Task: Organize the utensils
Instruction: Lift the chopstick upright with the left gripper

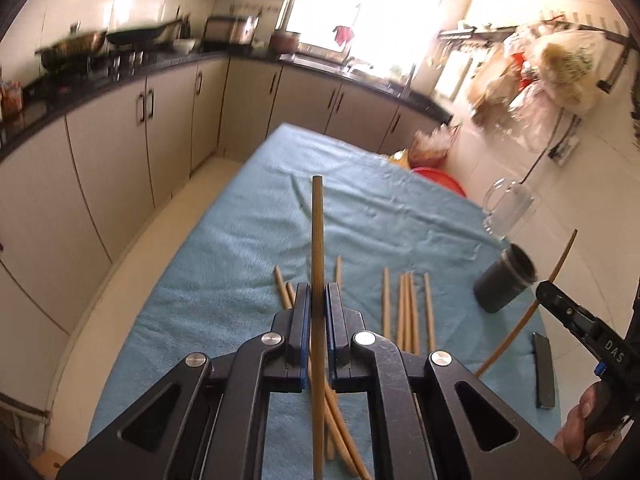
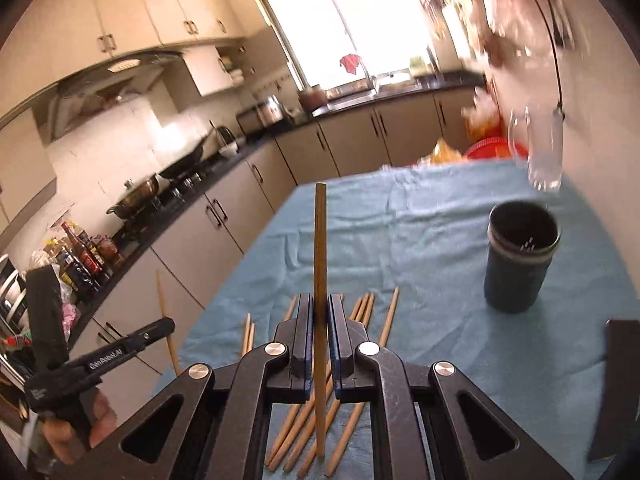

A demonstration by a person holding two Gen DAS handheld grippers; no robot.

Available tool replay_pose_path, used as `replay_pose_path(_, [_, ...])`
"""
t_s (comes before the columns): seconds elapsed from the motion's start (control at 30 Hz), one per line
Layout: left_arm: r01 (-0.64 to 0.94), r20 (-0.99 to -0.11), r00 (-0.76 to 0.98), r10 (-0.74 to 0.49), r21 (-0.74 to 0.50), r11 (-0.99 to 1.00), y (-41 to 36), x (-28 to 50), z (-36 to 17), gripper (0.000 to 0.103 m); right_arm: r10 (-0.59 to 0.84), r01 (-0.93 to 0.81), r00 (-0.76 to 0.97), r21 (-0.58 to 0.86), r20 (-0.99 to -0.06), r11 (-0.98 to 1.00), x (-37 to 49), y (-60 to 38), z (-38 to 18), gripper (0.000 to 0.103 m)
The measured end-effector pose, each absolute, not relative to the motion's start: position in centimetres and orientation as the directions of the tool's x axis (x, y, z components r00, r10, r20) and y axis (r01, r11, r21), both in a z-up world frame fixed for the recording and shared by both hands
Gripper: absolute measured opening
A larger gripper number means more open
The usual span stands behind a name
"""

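Note:
My left gripper [image 1: 319,292] is shut on a single wooden chopstick [image 1: 317,232], which stands upright between its jaws above the blue cloth. The right gripper [image 2: 320,300] is shut on another chopstick [image 2: 320,240], also upright. Several loose chopsticks [image 1: 406,308] lie on the cloth below both grippers, and they show in the right wrist view as loose chopsticks [image 2: 362,310] too. A dark cylindrical cup [image 2: 520,256] stands open-mouthed to the right, and appears as the dark cup [image 1: 505,278] in the left wrist view. Each gripper shows at the edge of the other's view, held by a hand.
A blue cloth [image 1: 248,248] covers the table. A clear glass mug [image 2: 540,148] stands behind the cup near the table's far right edge. A dark flat strip [image 1: 544,370] lies at the right. Kitchen cabinets and a counter with pans [image 1: 92,42] run along the left.

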State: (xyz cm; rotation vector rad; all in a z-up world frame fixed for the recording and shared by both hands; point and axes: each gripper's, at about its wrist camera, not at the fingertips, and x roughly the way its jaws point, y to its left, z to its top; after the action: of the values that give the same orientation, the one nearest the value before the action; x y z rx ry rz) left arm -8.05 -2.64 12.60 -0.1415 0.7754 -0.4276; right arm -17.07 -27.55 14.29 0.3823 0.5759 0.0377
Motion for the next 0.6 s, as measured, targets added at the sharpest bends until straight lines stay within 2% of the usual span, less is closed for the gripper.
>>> replay_pose_path(0.6, [0.387,-0.581,0.652,-0.486,-0.296,0.873,-4.2,-10.7,17.0,0.006,0.119,0.085,0.875,0.390,-0.469,0.917,-20.8,-29.4,16.3,0.008])
